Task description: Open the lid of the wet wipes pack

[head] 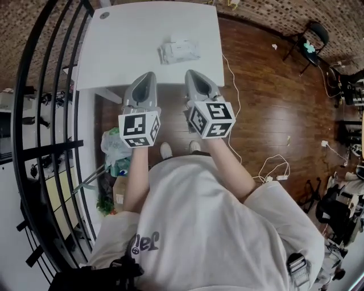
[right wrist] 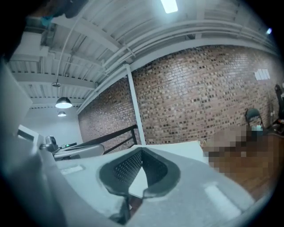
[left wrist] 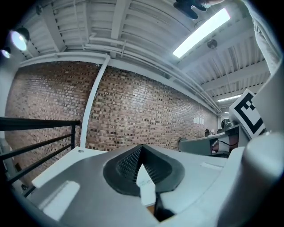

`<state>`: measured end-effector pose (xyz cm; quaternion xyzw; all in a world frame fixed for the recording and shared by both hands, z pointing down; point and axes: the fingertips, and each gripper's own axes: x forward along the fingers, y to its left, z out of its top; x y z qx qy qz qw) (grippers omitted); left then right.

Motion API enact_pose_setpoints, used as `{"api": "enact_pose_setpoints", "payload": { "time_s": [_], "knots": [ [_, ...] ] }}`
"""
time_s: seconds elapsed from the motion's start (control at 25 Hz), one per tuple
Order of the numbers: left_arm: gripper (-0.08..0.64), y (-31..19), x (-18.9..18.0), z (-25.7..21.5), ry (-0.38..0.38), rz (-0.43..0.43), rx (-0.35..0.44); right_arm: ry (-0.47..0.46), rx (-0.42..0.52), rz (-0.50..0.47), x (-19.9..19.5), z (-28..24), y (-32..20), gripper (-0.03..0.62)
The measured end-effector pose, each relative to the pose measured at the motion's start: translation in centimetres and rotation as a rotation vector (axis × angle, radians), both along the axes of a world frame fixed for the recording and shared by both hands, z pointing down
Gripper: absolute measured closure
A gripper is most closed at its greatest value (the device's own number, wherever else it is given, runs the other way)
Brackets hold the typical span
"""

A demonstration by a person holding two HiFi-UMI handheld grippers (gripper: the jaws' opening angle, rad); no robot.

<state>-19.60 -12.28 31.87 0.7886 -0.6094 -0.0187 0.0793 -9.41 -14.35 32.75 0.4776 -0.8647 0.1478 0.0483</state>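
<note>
Past the shirt [head: 216,227], left gripper [head: 149,77] and right gripper [head: 191,74] are held pressed together, empty, so the wipes pack [head: 179,50] at twelve o'clock could be shoved, not opened.

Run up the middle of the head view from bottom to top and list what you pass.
Person's white shirt → left hand-held gripper and right hand-held gripper, side by side → wet wipes pack on the white table → brick wall.
</note>
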Motion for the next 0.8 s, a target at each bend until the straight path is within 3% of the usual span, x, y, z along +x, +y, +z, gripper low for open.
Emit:
{"api": "enact_pose_setpoints", "payload": {
  "time_s": [0.12, 0.28, 0.8],
  "knots": [
    [0.543, 0.8, 2.4, -0.7, -0.021, 0.008, 0.014, 0.023, 0.041, 0.009, 2.0, -0.5, 1.1, 0.601],
    [0.543, 1.4, 6.3, -2.2, -0.055, 0.028, 0.035, -0.015, 0.025, 0.039, 5.1, -0.6, 1.2, 0.601],
    [0.543, 2.5, 12.9, -2.0, -0.074, -0.025, 0.027, -0.041, 0.048, -0.008, 12.0, -1.2, 2.2, 0.600]
  ]
}}
